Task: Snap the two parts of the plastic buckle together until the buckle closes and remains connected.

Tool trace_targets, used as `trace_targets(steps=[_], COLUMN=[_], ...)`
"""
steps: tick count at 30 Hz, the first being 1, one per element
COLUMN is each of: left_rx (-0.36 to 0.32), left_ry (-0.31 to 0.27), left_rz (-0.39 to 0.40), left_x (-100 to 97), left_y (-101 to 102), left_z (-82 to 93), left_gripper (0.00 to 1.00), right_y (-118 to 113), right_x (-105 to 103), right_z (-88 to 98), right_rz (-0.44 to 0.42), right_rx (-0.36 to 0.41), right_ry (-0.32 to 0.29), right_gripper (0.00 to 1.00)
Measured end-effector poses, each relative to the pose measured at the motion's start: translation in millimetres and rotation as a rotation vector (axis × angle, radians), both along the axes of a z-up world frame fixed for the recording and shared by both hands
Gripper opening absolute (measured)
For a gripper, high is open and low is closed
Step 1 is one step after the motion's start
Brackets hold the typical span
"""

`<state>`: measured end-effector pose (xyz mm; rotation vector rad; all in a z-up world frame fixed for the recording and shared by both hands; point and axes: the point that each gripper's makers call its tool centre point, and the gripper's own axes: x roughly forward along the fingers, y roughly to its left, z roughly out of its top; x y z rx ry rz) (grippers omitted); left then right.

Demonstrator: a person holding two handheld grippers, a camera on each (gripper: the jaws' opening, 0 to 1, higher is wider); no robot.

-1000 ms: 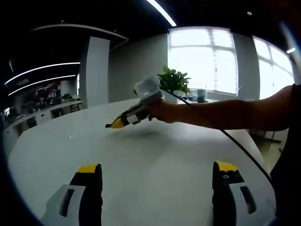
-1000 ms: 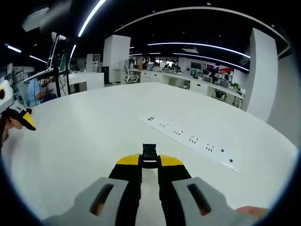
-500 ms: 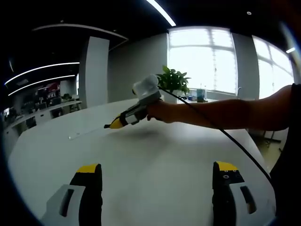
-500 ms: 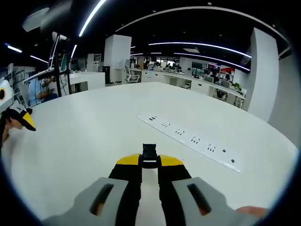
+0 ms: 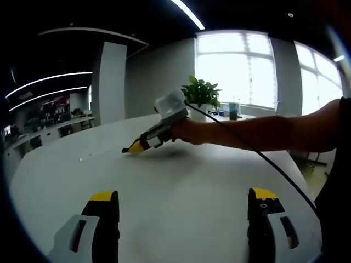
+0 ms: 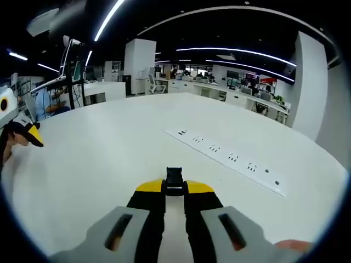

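Right gripper [image 6: 174, 189]: its yellow-tipped jaws are pressed together on a small black buckle part [image 6: 174, 181], which sticks out just past the tips, above the white table [image 6: 109, 159].

Buckle part: it sits pinched between the right gripper's tips, in the lower middle of the right gripper view; whether it is one half or both halves cannot be told at this size.

Left gripper [image 5: 184, 203]: its two jaws stand wide apart at the bottom of the left gripper view, with only bare tabletop [image 5: 181, 181] between them.

Right gripper seen from the left gripper view: it [image 5: 130, 149] hangs low over the table, well ahead of the left gripper's jaws, held by a person's hand [image 5: 189, 130] on an outstretched arm; a black cable [image 5: 274, 167] trails from it.

Left gripper seen from the right gripper view: its yellow tip [image 6: 34, 134] shows at the far left edge, well apart from the buckle part.

Socket strip [image 6: 230, 159]: a long white strip of outlets is set into the table beyond the buckle part, running to the right.

Potted plant [image 5: 202, 94]: it stands at the table's far side, before bright windows.
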<state>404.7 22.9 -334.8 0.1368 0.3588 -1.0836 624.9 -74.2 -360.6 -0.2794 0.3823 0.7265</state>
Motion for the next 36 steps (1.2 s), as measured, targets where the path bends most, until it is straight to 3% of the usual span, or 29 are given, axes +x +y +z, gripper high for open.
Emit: trace_targets(steps=[36], left_rx=[0.011], left_ry=[0.003], left_rz=[-0.003], left_x=[-2.4], left_y=[1.3], left_z=[-3.7], left_gripper=[0.98], right_y=[4.0], right_x=[-9.5], right_z=[-10.4], right_rz=[0.043], right_rx=[-0.024], right_ry=[0.016], right_gripper=[0.11])
